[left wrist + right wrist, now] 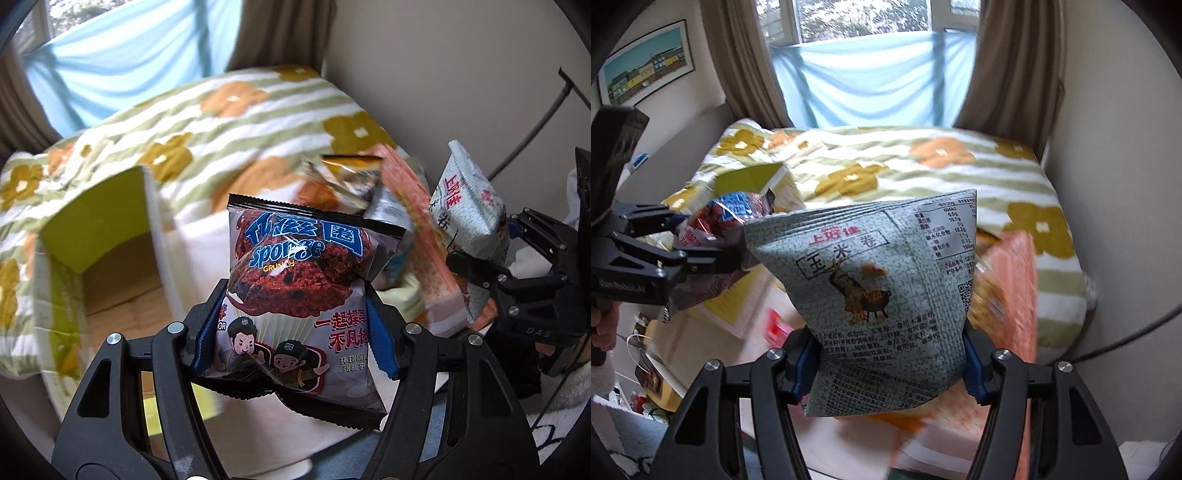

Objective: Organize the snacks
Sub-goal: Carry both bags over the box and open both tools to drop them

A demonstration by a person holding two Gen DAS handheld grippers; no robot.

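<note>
Left gripper (295, 328) clamped on the Sponge Crunch bag (295, 280), blue fingers (380, 332) pressing its lower sides, bag upright at centre above the flowered bed (229, 122), with an open green-flapped box (110, 236) at 9 o'clock. Right gripper (890, 365) closed on the pale green corn-roll bag (879, 280), held upright mid-frame. Loose snack packets (351, 181) and an orange pack (1008, 288) lying on the bed at 3 o'clock.

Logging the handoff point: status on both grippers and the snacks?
Left gripper shut on Sponge Crunch bag. Right gripper shut on grey-green corn roll bag. Open box at left, nothing blocking it.
</note>
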